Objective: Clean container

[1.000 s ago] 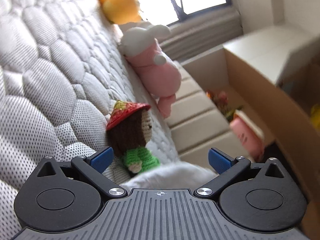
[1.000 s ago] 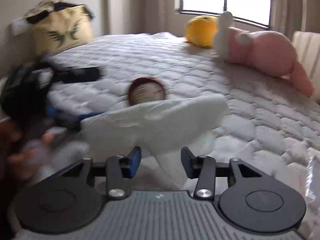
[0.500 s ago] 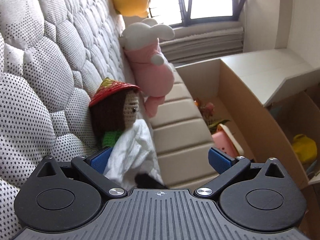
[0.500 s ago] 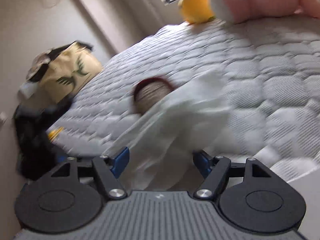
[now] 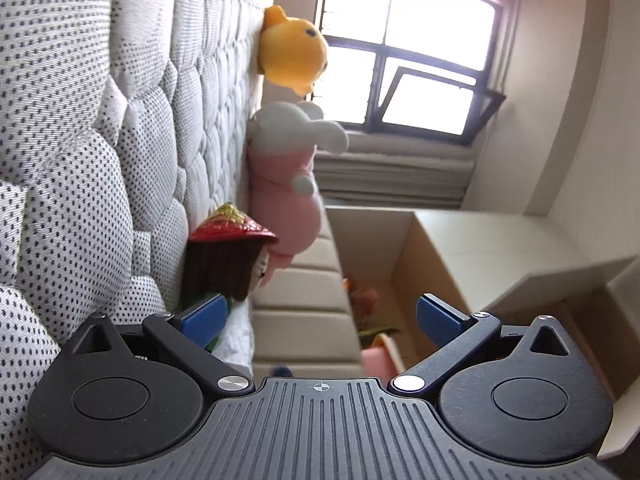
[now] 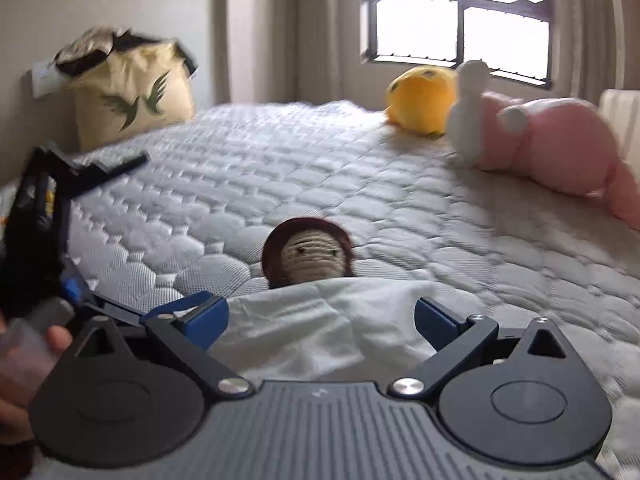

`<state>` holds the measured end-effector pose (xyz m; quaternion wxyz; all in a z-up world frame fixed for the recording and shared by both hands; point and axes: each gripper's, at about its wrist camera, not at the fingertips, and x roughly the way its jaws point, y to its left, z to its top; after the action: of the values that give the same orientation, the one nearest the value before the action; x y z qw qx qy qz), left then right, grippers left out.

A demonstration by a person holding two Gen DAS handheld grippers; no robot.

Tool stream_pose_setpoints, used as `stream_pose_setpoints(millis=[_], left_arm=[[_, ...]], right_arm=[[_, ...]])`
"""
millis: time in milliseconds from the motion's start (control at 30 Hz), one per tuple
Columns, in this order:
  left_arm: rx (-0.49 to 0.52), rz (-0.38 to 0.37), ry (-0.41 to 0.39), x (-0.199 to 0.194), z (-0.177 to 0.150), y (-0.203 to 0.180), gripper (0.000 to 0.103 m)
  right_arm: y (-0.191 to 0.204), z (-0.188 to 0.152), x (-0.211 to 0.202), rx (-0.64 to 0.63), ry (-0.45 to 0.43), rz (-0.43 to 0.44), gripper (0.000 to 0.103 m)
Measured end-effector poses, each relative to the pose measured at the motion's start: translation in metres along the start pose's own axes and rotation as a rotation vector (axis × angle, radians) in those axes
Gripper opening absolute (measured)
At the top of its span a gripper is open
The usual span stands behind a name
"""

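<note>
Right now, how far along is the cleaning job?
Done: nothing I can confirm; no container is clearly in view. In hand: nothing. The left claw and right claw are both open, and the white cloth lies loose inside the right claw, draped over the crochet doll on the mattress. Left: grip the cloth, find the container, wipe it.

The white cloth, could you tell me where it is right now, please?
In the right wrist view the white cloth lies on the mattress between the right gripper's open fingers, draped over the crochet doll.
</note>
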<state>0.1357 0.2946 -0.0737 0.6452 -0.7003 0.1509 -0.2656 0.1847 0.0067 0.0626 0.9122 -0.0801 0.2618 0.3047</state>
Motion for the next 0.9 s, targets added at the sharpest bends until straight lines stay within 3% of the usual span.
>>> stream_pose_setpoints(millis=[100,133,200,300,400,433,467,533,600,733,767,867,900], left_arm=[[-0.032,-0.029,-0.004,-0.003,0.003,0.003,0.103],[-0.039,-0.035,-0.006,-0.003,0.004,0.004,0.103],[-0.03,-0.037,-0.008,-0.004,0.005,0.002,0.103],[0.038,-0.018,-0.039,-0.004,0.005,-0.007,0.103],[0.139,0.033,-0.098,-0.011,0.004,-0.021,0.103],[0.169,0.052,-0.116,-0.013,0.004,-0.025,0.103],[0.193,0.07,-0.129,-0.015,0.003,-0.028,0.103],[0.226,0.1,-0.132,-0.016,0.002,-0.034,0.103],[0.251,0.131,-0.112,-0.013,0.0,-0.038,0.103],[0.315,0.228,-0.044,-0.002,-0.011,-0.051,0.103],[0.335,0.259,-0.013,0.003,-0.015,-0.056,0.103],[0.436,0.393,0.112,0.029,-0.033,-0.069,0.103],[0.473,0.452,0.133,0.04,-0.039,-0.072,0.103]], right_arm=[[0.01,0.008,0.041,-0.096,0.073,-0.021,0.1],[0.01,0.007,0.052,-0.086,0.109,-0.012,0.096],[0.008,0.003,0.067,-0.03,0.182,0.005,0.088],[0.001,-0.009,0.053,0.106,0.19,-0.015,0.08],[-0.004,-0.028,0.02,0.3,0.216,0.046,0.082],[0.0,-0.034,0.007,0.335,0.21,0.095,0.092],[0.003,-0.039,-0.006,0.367,0.204,0.144,0.095],[0.018,-0.043,-0.031,0.332,0.184,0.242,0.096],[0.035,-0.044,-0.051,0.238,0.16,0.242,0.097],[0.068,-0.05,-0.074,-0.159,0.058,-0.067,0.099],[0.073,-0.055,-0.077,-0.237,0.041,-0.104,0.099],[0.072,-0.065,-0.074,-0.262,0.065,-0.029,0.091],[0.071,-0.068,-0.073,-0.233,0.074,0.018,0.082]])
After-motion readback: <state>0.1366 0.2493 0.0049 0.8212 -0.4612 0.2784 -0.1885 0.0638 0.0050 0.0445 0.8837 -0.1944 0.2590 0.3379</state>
